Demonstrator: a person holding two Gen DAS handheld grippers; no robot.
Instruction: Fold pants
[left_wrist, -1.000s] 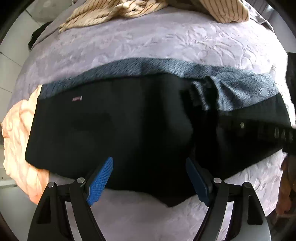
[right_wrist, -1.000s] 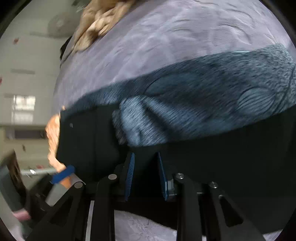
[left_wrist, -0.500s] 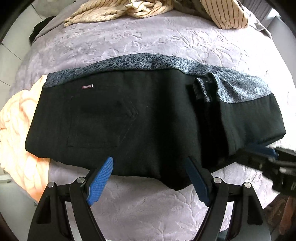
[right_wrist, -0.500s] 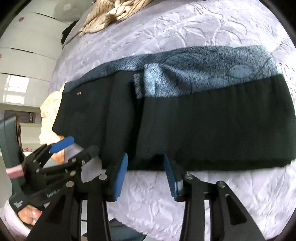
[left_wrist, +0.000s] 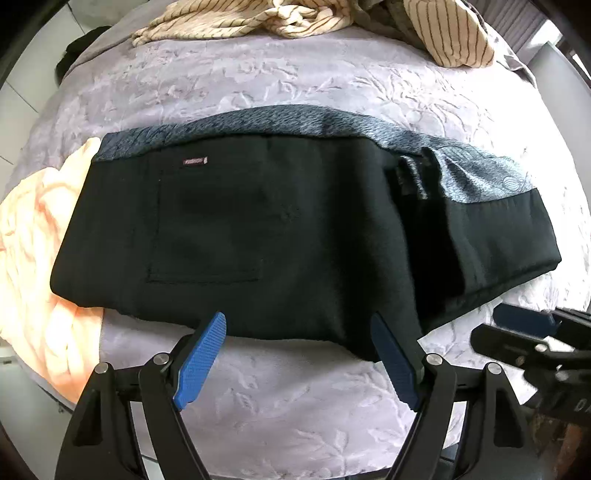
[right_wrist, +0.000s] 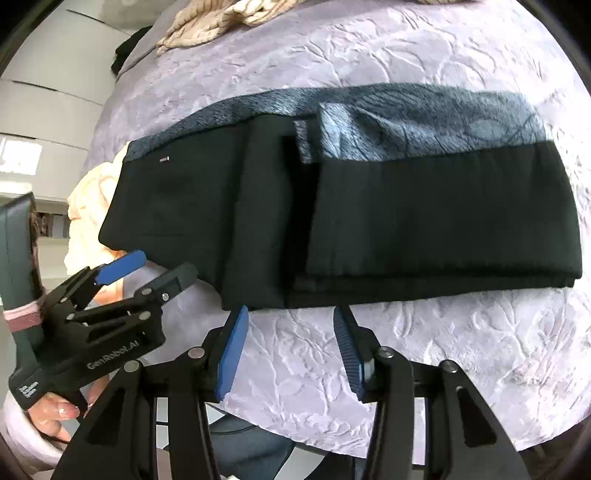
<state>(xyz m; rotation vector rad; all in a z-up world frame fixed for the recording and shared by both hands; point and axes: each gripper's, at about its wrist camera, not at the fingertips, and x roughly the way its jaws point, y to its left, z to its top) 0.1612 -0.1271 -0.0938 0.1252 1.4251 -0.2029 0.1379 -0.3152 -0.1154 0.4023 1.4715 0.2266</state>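
The black pants (left_wrist: 280, 236) lie folded in a long band across the lilac embossed bedspread (left_wrist: 280, 81), on top of a blue-grey patterned cloth (left_wrist: 295, 118). They also show in the right wrist view (right_wrist: 424, 221). My left gripper (left_wrist: 299, 354) is open and empty, just short of the pants' near edge. My right gripper (right_wrist: 291, 343) is open and empty, just below the pants' near edge. The left gripper also shows at the left of the right wrist view (right_wrist: 144, 273).
A peach cloth (left_wrist: 33, 251) lies under the pants' left end. Striped beige garments (left_wrist: 295, 18) are piled at the far side of the bed. The bed's near edge runs just under both grippers.
Both grippers have pulled back from the pants toward the near edge of the bed. The right gripper has let go of the black fabric and opened. The pants lie still.
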